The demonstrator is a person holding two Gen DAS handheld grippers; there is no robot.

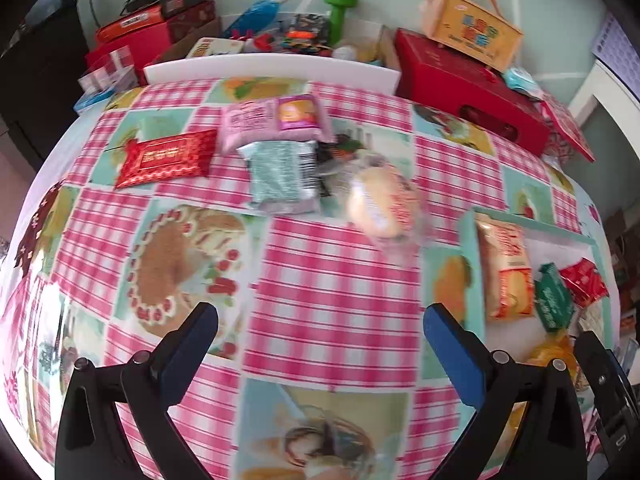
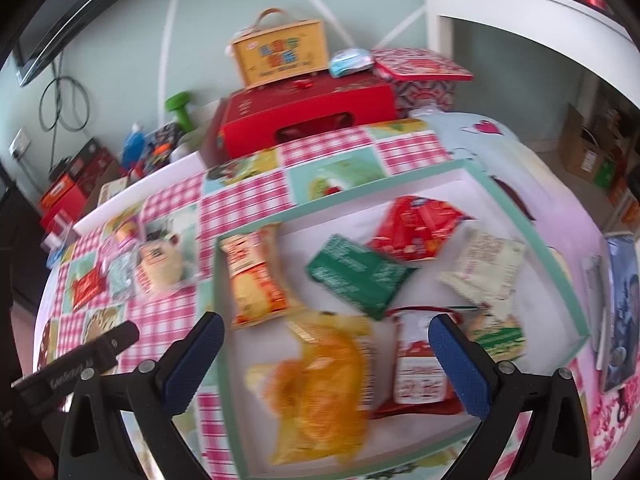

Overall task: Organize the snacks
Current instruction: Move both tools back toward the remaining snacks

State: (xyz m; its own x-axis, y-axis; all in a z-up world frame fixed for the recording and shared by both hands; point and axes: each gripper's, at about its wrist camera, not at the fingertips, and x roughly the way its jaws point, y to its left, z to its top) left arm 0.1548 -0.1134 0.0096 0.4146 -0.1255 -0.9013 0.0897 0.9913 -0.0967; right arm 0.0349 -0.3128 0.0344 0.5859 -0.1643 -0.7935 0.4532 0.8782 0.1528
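Loose snacks lie on the checked tablecloth: a red packet, a pink packet, a pale green packet and a wrapped round bun. My left gripper hovers open over bare cloth in front of them, holding nothing. A mint-rimmed white box holds an orange cracker packet, a green packet, a red packet, a cream packet, a red-and-white packet and a yellow-orange bag. My right gripper stands wide open above that bag, empty.
A large red box with a yellow handled case on it stands at the table's far edge. Behind are a green dumbbell, a blue bottle and stacked red boxes. A magazine lies right of the box.
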